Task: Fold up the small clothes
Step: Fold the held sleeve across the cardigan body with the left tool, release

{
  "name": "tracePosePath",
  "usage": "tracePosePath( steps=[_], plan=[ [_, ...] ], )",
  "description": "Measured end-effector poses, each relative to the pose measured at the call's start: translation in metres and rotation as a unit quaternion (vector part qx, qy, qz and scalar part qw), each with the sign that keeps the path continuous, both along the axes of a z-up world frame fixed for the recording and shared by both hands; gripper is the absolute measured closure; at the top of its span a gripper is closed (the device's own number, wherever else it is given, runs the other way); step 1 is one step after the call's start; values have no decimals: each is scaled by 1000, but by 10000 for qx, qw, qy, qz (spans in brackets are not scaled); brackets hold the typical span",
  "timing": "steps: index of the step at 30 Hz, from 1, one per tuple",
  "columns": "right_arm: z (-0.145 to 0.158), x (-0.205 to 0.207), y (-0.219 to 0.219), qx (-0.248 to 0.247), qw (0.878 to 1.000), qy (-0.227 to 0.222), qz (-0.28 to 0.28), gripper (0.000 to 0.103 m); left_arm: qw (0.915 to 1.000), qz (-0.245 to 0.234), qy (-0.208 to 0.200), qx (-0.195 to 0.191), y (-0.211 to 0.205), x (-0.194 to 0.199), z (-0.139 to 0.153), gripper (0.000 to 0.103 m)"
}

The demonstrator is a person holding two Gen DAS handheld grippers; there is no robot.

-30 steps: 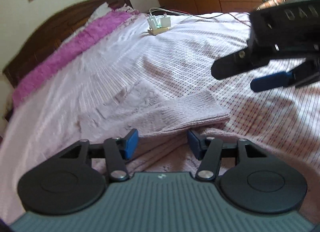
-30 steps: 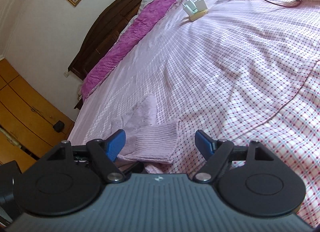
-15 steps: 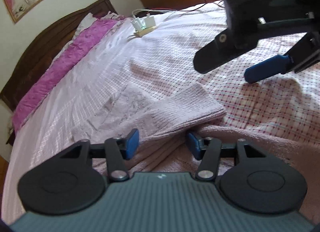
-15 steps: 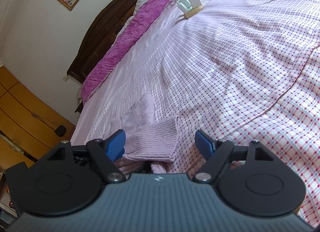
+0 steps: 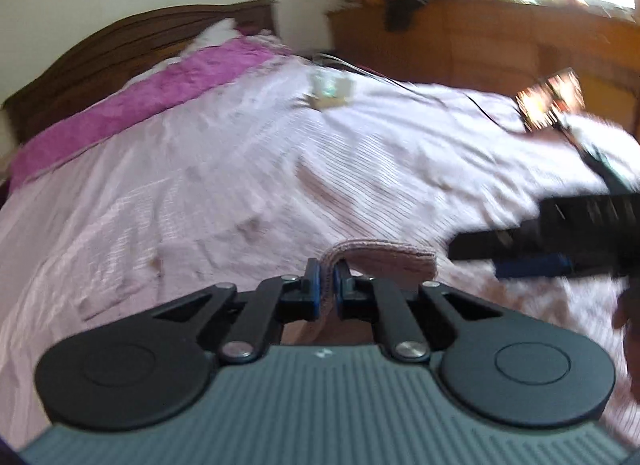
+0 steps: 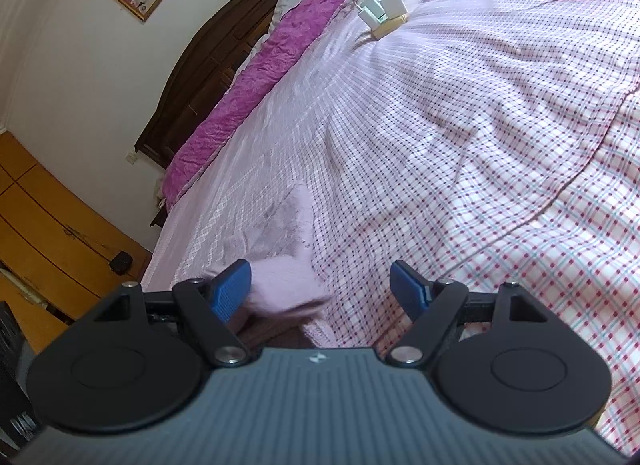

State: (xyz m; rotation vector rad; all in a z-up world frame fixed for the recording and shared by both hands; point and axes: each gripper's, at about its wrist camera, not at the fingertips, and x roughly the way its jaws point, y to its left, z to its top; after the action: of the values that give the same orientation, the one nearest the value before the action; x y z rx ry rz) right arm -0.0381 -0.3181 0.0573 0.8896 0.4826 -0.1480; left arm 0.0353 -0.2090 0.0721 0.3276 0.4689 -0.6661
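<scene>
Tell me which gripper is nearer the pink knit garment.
Left. The left gripper has its jaws shut on the pink knit garment; the right gripper hangs open over it, not gripping.

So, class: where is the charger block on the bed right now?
The charger block lies on the bedspread at the far end, beside the purple pillow; upper centre of both wrist views.

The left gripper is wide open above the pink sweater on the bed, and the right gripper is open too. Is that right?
Not quite. The left gripper is not open: the left wrist view shows its jaws shut on a fold of the pink sweater. The rest holds: the right gripper is open, and the sweater is on the bed.
</scene>
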Motion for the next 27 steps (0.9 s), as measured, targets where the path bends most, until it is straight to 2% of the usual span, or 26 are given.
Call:
tracePosePath(
  steps=[3,6,9,12,16,22,24,27],
  plan=[
    [1,1,2,-37,10000,-2,36,21,9986,439,-69,-299,18,7,13,94],
    [3,1,5,-99,9999,-22,23,21,9933,947,-83,-662,45,16,26,94],
    [5,2,7,-148,9999,-37,51,21,9831,1535,-114,-991,75,20,37,94],
    [7,4,10,-204,9997,-20,105,21,9668,2215,-145,-1265,107,24,43,94],
    [8,8,17,-265,9995,0,192,21,9469,2966,-157,-1231,145,24,35,94],
    [9,15,29,-405,9985,105,361,21,9273,3620,98,-952,192,31,3,92],
    [10,16,32,-467,9980,145,400,21,9200,3807,287,-892,211,33,-11,92],
    [11,18,36,-508,9975,181,464,21,9143,3868,655,-1006,231,35,-24,88]
  ],
)
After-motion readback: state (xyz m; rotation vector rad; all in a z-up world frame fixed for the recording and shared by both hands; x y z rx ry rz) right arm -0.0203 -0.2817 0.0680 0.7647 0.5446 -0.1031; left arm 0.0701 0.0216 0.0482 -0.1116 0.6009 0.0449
